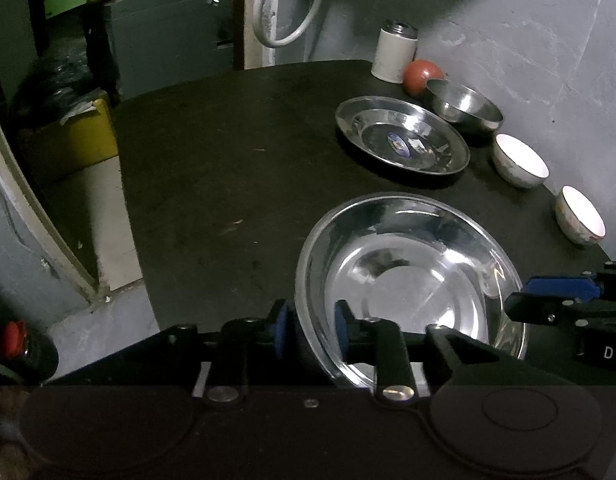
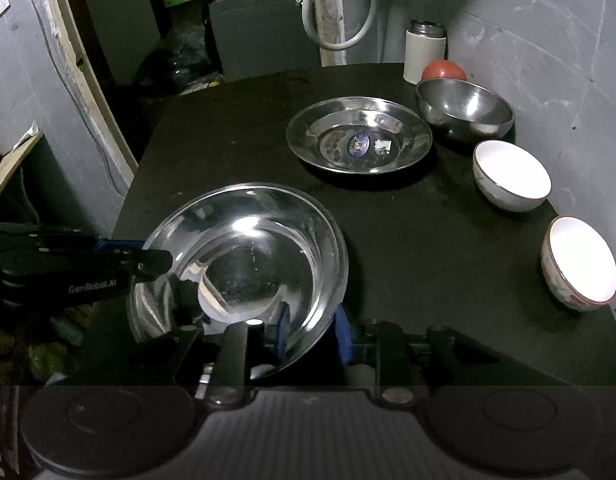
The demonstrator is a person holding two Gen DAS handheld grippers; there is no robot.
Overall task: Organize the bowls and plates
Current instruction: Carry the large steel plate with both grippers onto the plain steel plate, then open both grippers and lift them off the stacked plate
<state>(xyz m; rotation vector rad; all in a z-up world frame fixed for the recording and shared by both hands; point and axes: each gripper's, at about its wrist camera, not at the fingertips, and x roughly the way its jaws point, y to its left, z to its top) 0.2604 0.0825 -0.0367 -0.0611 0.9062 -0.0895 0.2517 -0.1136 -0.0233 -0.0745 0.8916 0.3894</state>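
The left gripper is seen straddling the near rim of a steel plate, pads apart around it. Ahead of it lie a second steel plate, a steel bowl and two white bowls.

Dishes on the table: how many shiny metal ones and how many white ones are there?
Metal plates: 2, near one, far one
Metal bowl: 1
White bowls: 2, one, other
Total: 5 dishes
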